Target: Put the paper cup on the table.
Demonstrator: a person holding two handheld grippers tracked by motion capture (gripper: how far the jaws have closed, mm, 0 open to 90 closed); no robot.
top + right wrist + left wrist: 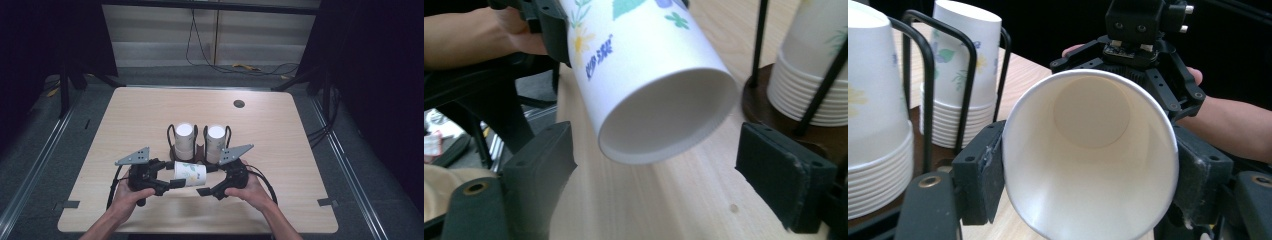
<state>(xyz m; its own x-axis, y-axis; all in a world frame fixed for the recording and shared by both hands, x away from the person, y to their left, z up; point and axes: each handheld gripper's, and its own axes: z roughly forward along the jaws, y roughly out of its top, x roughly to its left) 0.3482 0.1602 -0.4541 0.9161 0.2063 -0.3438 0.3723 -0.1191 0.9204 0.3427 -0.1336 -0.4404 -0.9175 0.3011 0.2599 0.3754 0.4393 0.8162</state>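
While clamped on its side at the near middle of the table [150, 107], a white paper cup [190, 174] with flower print and blue lettering — held off the wooden top, mouth toward the left gripper [172, 184], base toward the right gripper [204, 191]. Seen down its open mouth in the left gripper view: paper cup [1088, 150] pressed on both sides near the rim by the left gripper's black pads [983, 167], jaws closed on it. Seen from the base end in the right gripper view: paper cup [659, 75] pointing its recessed bottom between the right gripper's two pads [544, 160], both standing clear of the cup with table showing in the gaps — jaws spread, gripping nothing. Just behind the cup, a dark-based wire cup holder [200, 150] carrying two upright stacks of upturned paper cups, the left stack [184, 141] and the right stack [215, 143] side by side. Left hand [126, 197] and right hand [248, 189] wrapped around the gripper bodies, forearms entering from the near edge. Farther back on the tabletop, a round cable hole [239, 104]. Beyond the table, cables [220, 65] lying on the floor.
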